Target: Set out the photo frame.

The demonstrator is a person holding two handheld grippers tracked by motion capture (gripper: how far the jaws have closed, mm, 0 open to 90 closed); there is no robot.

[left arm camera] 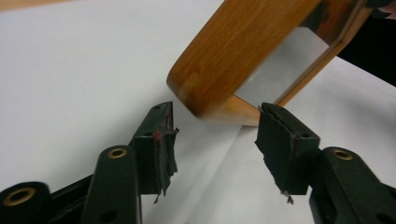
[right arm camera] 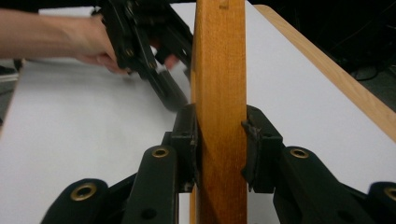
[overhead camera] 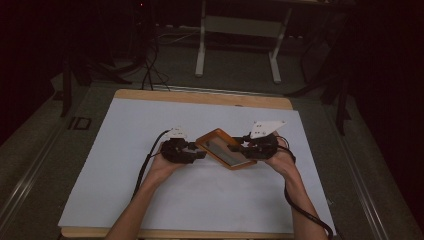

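The wooden frame [overhead camera: 225,148] hangs over the white sheet [overhead camera: 150,125], long axis running ten to four o'clock, right gripper [overhead camera: 240,147] clamped on its edge, left gripper [overhead camera: 200,154] gaping just at its nine-o'clock corner.

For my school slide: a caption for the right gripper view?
Right gripper clamps a wooden frame edge above white paper.

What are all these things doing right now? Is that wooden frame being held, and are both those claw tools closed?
Wooden frame: lifted and tilted, clamped on one edge.
Right gripper: shut on the frame's edge.
Left gripper: open, jaws apart just short of the frame's corner, not touching it.
White sheet: lying flat over the table.
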